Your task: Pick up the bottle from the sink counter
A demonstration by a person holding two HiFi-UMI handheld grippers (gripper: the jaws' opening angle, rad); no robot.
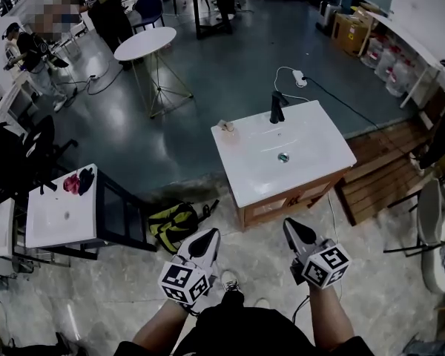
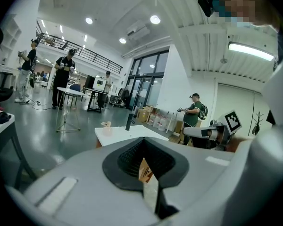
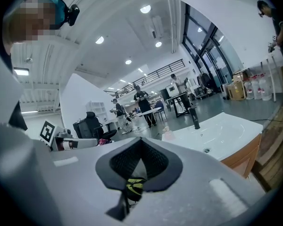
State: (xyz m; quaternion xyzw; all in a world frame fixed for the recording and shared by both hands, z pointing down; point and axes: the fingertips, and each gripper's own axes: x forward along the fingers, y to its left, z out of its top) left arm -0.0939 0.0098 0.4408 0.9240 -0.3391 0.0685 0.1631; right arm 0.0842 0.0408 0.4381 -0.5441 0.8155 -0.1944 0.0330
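Note:
A small pale bottle (image 1: 225, 125) stands on the back left corner of the white sink counter (image 1: 311, 165), left of the black faucet (image 1: 277, 107). Both grippers hang low and well short of the counter, over the floor. My left gripper (image 1: 205, 237) is shut and holds nothing. My right gripper (image 1: 291, 228) is also shut and empty. In the left gripper view the bottle (image 2: 106, 128) sits far ahead on the counter (image 2: 132, 134), beyond the gripper (image 2: 142, 141). The right gripper view shows the bottle (image 3: 167, 134) on the counter (image 3: 226, 128), beyond the shut gripper (image 3: 141, 141).
A yellow-black backpack (image 1: 174, 225) lies on the floor left of the counter. Another white sink table (image 1: 59, 213) with a red cloth (image 1: 72, 183) is at the left. Wooden pallets (image 1: 386, 169) lie to the right, a round table (image 1: 144, 43) behind. People stand in the background.

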